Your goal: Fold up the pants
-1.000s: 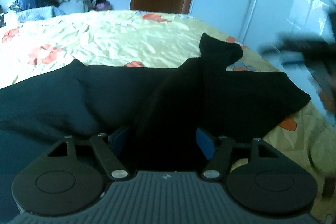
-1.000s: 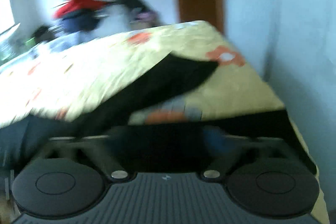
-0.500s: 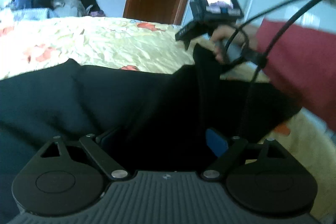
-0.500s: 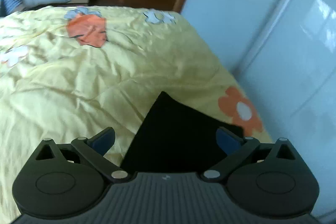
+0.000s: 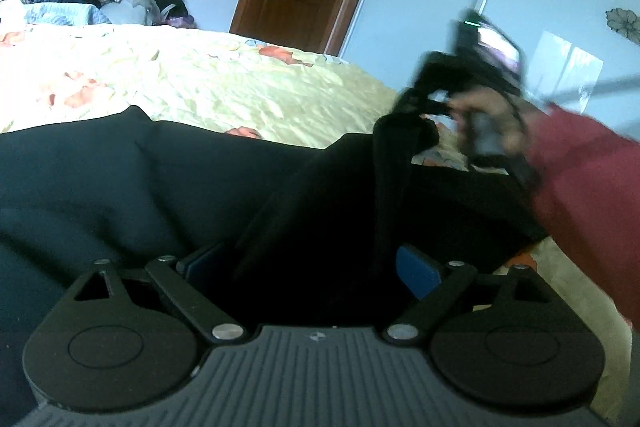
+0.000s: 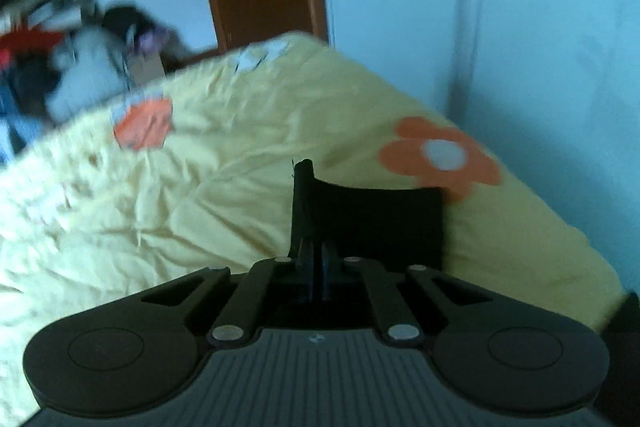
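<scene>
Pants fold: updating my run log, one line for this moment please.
right tool: shut on pants | left tool: open over pants | surface: bed

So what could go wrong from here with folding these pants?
The right claw pinches only a thin bit of the pants at the leg end, so the cloth may slip out. The left claw is open around bunched fabric, so nothing pins it and a pull may drag the whole pile.

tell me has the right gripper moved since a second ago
Yes. In the left wrist view the right gripper was a blur at the right edge; now it sits further left, over the bed, shut on the tip of the pants.
</scene>
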The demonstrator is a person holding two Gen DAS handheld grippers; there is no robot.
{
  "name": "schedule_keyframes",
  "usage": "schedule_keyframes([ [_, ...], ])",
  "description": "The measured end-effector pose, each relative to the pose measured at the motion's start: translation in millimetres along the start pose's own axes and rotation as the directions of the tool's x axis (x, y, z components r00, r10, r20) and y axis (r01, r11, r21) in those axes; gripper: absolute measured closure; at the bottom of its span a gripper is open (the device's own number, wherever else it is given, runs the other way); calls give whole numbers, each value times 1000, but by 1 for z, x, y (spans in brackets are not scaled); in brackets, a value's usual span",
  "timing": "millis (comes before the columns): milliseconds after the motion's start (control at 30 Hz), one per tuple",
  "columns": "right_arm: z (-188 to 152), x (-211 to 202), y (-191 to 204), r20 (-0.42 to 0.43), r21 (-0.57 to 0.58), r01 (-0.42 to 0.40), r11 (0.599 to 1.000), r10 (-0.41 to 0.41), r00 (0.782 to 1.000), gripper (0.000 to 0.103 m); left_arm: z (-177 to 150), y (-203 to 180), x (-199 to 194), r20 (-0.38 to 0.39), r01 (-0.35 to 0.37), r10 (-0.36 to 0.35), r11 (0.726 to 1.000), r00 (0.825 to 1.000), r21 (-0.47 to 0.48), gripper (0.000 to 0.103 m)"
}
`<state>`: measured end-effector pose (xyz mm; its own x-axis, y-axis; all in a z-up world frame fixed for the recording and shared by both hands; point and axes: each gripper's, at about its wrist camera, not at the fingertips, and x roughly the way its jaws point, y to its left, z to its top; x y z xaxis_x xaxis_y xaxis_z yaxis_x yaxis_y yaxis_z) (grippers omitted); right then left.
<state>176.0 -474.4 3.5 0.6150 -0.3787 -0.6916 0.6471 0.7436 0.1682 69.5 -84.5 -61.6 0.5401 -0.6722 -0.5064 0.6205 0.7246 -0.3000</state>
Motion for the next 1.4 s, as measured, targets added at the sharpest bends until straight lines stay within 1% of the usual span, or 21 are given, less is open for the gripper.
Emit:
schedule_keyframes([
  [133, -10, -48, -62, 82, 108, -46, 993, 37, 996, 100, 1, -4, -1, -4, -13, 13, 1000, 1000, 16, 11],
  [267, -24, -76, -120, 107, 178, -47, 983, 28, 994, 100, 6, -18, -3, -12, -32, 33, 997, 999, 71, 11],
  [333, -29, -75, -137, 98, 214, -127, 969, 108, 989, 99, 10, -25, -4, -8, -29, 30, 996, 1000, 81, 11],
  [400, -30, -69, -144, 79, 258, -145, 955, 129, 989, 99, 15, -30, -2, -19, -35, 37, 996, 999, 77, 11],
  [467, -31, -56, -150, 60, 309, -196, 931, 187, 981, 99, 18, -33, -2, -18, -38, 40, 996, 999, 79, 11],
  [567, -33, -41, -157, 39, 355, -201, 913, 201, 979, 95, 20, -33, -7, -10, -52, 53, 996, 999, 79, 11],
  [600, -36, -38, -161, 35, 371, -200, 907, 202, 979, 90, 20, -32, -7, -12, -55, 56, 996, 998, 76, 11],
  [633, -38, -35, -163, 30, 389, -205, 898, 210, 977, 79, 20, -32, -7, -15, -56, 57, 996, 998, 72, 11],
  [700, -45, -28, -171, 36, 430, -248, 868, 258, 966, 64, 21, -32, -5, -21, -58, 59, 996, 998, 64, 11],
  [767, -46, -24, -175, 78, 461, -289, 839, 286, 955, 61, 21, -34, -5, -26, -63, 65, 996, 998, 69, 11],
  [800, -46, -21, -178, 86, 467, -295, 834, 289, 953, 61, 21, -36, -5, -24, -67, 69, 995, 997, 74, 11],
  [833, -44, -19, -179, 91, 471, -303, 828, 296, 951, 68, 21, -37, -6, -20, -69, 70, 995, 997, 78, 11],
  [867, -42, -16, -181, 90, 479, -304, 823, 299, 950, 82, 22, -39, -6, -16, -69, 71, 994, 997, 82, 11],
  [900, -40, -15, -183, 85, 493, -300, 817, 298, 951, 100, 23, -41, -8, -12, -68, 69, 994, 998, 88, 11],
  [967, -36, -24, -190, 120, 515, -331, 791, 316, 941, 100, 25, -44, -10, -6, -64, 65, 993, 998, 104, 11],
  [1000, -34, -38, -194, 147, 500, -345, 795, 315, 938, 100, 26, -45, -12, -3, -63, 64, 992, 998, 110, 11],
  [1067, -34, -74, -203, 193, 449, -341, 826, 283, 940, 100, 27, -44, -16, 0, -58, 58, 991, 998, 121, 11],
  [1133, -45, -102, -217, 208, 421, -305, 854, 236, 949, 100, 28, -41, -18, 1, -61, 61, 991, 998, 121, 11],
  [1233, -67, -115, -238, 132, 374, -180, 910, 140, 981, 100, 27, -34, -15, -18, -60, 62, 994, 998, 96, 11],
  [1300, -83, -108, -248, 72, 393, -150, 907, 133, 989, 100, 27, -29, -12, -38, -71, 74, 995, 997, 74, 11],
  [1400, -94, -102, -254, 61, 436, -155, 886, 142, 988, 100, 28, -25, -14, -47, -73, 75, 996, 996, 52, 11],
])
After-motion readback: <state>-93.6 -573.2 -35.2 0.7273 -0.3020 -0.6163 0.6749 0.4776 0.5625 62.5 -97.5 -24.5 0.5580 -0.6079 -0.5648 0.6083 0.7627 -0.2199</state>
